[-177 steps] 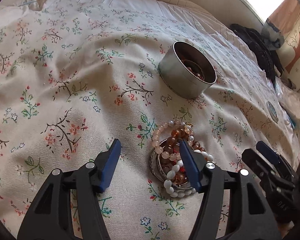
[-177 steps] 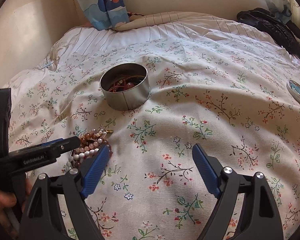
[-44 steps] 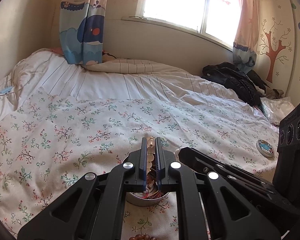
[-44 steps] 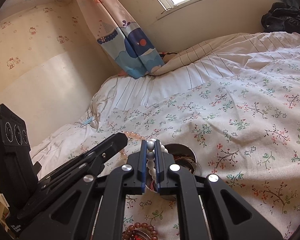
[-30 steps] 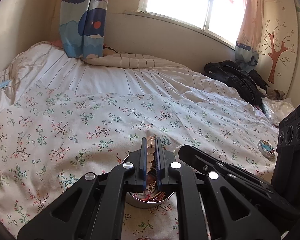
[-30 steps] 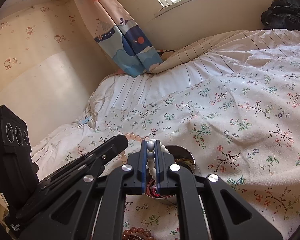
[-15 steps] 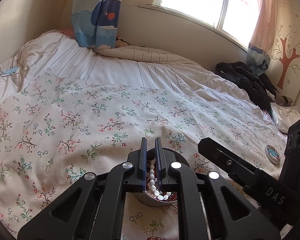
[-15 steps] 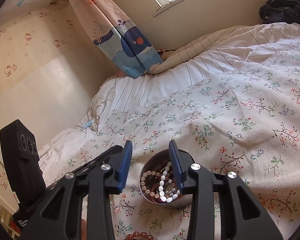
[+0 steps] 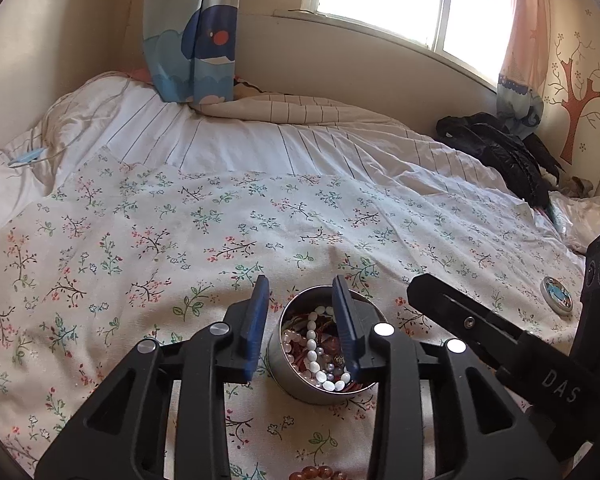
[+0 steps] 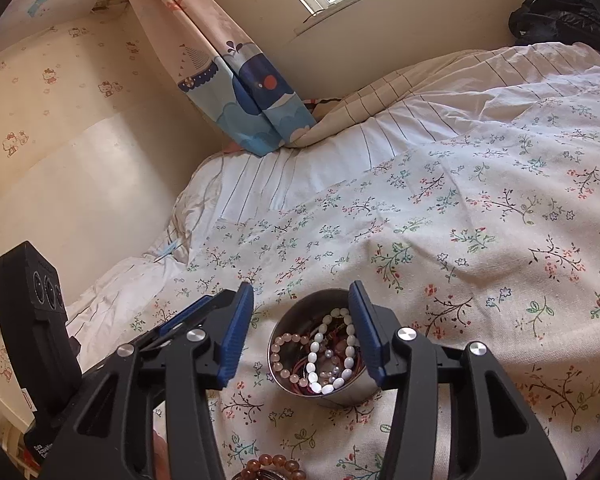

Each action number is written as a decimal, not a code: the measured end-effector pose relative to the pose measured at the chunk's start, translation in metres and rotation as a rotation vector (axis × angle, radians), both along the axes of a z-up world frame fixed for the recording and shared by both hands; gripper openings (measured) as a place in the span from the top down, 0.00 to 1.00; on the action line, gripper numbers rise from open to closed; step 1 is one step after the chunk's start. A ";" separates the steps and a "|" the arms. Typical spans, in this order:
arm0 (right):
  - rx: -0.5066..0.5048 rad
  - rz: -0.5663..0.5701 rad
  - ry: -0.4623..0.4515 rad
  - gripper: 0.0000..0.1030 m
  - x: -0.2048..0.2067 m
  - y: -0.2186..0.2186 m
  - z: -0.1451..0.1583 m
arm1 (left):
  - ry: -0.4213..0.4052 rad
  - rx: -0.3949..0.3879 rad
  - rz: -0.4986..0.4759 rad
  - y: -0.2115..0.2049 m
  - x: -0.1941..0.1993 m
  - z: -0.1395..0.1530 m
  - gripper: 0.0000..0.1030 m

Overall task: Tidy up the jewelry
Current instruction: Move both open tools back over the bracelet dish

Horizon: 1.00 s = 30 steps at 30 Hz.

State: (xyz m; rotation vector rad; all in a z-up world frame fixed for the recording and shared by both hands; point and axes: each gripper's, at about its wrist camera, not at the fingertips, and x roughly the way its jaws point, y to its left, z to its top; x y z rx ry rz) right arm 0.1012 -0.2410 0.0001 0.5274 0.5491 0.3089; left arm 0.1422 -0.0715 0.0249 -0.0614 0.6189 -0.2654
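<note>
A: Metal tin (image 10: 300,376) just below both grippers' tips; bracelets inside.

B: Left gripper (image 9: 302,318), right gripper (image 10: 302,320) opening, empty. Brown bead bracelet (image 10: 274,462) lies behind, near both.

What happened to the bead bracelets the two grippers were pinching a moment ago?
Both let go: the left gripper and right gripper are opening, empty, and the white bracelet and pink bracelet dropped into the tin. The tin stayed put; brown beads remain outside.
</note>
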 end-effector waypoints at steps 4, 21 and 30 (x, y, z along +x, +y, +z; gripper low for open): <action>0.000 -0.011 0.020 0.46 -0.007 -0.003 -0.003 | 0.000 0.018 0.008 0.000 -0.006 0.000 0.57; -0.054 -0.044 0.089 0.45 -0.047 0.000 -0.004 | 0.132 0.042 0.057 0.039 -0.024 -0.019 0.48; -0.059 -0.074 0.145 0.45 -0.066 -0.005 -0.008 | 0.243 0.141 -0.006 0.031 -0.046 -0.045 0.48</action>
